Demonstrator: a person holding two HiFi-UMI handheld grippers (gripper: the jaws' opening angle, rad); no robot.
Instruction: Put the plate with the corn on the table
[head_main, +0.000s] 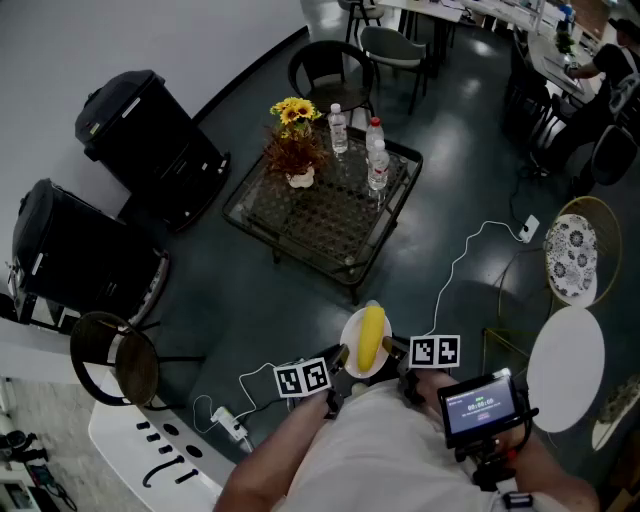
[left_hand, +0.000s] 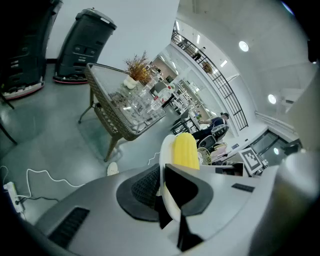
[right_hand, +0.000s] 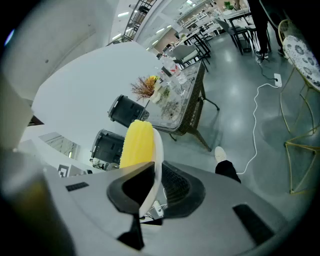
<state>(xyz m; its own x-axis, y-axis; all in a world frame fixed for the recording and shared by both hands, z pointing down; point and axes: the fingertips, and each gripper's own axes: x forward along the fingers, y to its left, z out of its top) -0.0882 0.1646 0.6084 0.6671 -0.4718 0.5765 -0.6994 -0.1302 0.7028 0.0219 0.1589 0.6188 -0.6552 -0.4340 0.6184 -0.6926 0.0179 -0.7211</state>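
Hand-held grippers (left_hand: 162, 187) (right_hand: 152, 185) on white plate (head_main: 351, 338), yellow corn (head_main: 371, 335)

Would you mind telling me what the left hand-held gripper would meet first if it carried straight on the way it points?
The left hand-held gripper, clamped on the plate, aims down at the floor short of the glass table; likely floor first, though depth is unclear.

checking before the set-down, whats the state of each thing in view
plate, held in the air, gripped at both side rims
corn, lying on the plate
left hand-held gripper, shut on the plate
right hand-held gripper, shut on the plate
table, ahead, plate not yet on it
bottles, upright on the table
flowers, upright on the table
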